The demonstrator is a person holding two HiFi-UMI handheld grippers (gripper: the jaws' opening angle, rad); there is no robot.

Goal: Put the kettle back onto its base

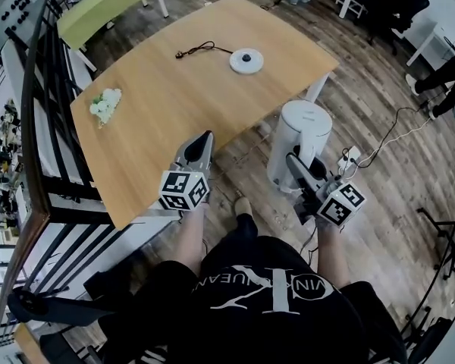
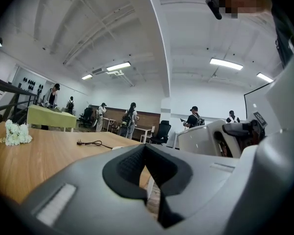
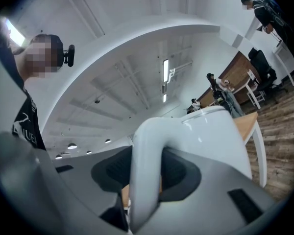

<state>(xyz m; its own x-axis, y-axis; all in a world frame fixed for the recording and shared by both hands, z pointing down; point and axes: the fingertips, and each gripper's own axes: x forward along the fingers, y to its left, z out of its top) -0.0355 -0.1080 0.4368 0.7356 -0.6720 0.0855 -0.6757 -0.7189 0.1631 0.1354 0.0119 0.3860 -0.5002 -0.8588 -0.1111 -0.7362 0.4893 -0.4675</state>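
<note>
The white kettle (image 1: 303,135) hangs over the wooden floor just off the table's near right edge. My right gripper (image 1: 294,162) is shut on its curved white handle (image 3: 146,170), which fills the space between the jaws. The round white kettle base (image 1: 246,60) lies on the far side of the wooden table (image 1: 174,105), with its black cord (image 1: 197,50) trailing left. My left gripper (image 1: 205,139) hovers over the table's near edge, shut with nothing in it. In the left gripper view the kettle (image 2: 206,138) shows at the right and the cord (image 2: 90,143) on the tabletop.
A small bunch of white flowers (image 1: 105,105) lies on the table's left end. A black railing (image 1: 49,127) runs along the left. A green table (image 1: 110,2) stands behind. Cables and a power strip (image 1: 349,156) lie on the floor at the right. Several people stand in the background.
</note>
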